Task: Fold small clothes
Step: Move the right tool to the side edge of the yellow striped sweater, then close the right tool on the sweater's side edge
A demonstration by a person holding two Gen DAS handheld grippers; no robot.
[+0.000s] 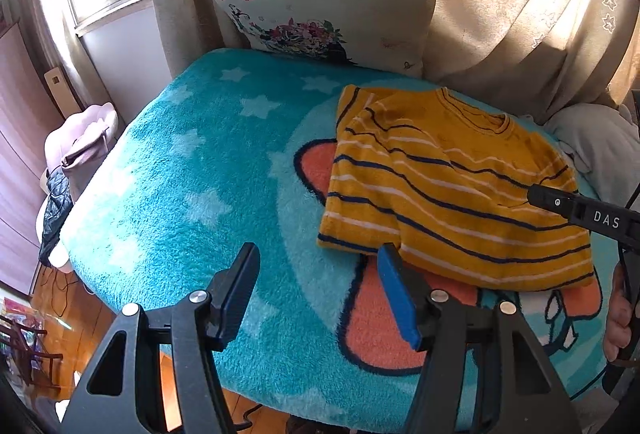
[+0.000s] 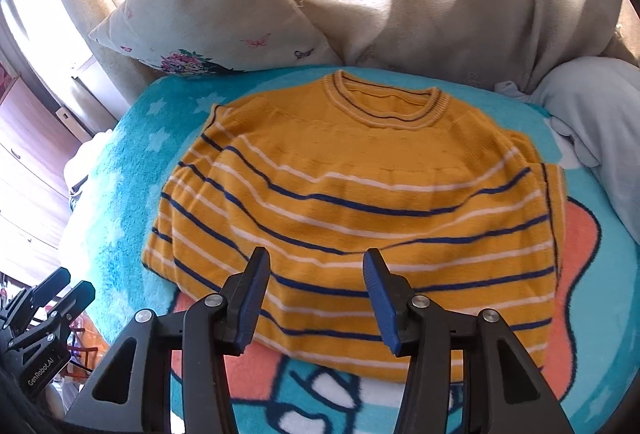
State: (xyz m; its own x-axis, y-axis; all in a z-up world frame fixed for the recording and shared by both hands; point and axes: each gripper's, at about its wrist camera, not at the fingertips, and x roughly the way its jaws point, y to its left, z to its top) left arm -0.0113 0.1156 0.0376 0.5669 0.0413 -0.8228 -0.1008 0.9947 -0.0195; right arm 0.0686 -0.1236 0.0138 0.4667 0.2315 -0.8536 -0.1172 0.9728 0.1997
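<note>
A small mustard-yellow knitted sweater with navy and white stripes (image 2: 360, 201) is lying flat, collar toward the far side and sleeves folded in, on a fluffy turquoise blanket printed with pale stars and an orange cartoon shape (image 1: 192, 169).

The left gripper (image 1: 316, 274), black with blue-padded fingers, is hovering just off the sweater's near-left hem corner with its fingers spread wide and nothing between them. In the right wrist view its housing is showing the white lettering "GenRobot.AI".

The right gripper (image 2: 316, 282) is hanging over the sweater's lower hem, fingers likewise spread apart and gripping nothing. In the left wrist view, one black finger of it is reaching over the sweater's right side and carrying the white letters "DAS".

A cream cushion printed with flowers and butterflies (image 1: 320, 1) is leaning upright at the blanket's far edge, against a beige patterned curtain (image 1: 520, 13). A pale grey bundle of fabric (image 2: 592, 129) is resting to the right of the sweater.
</note>
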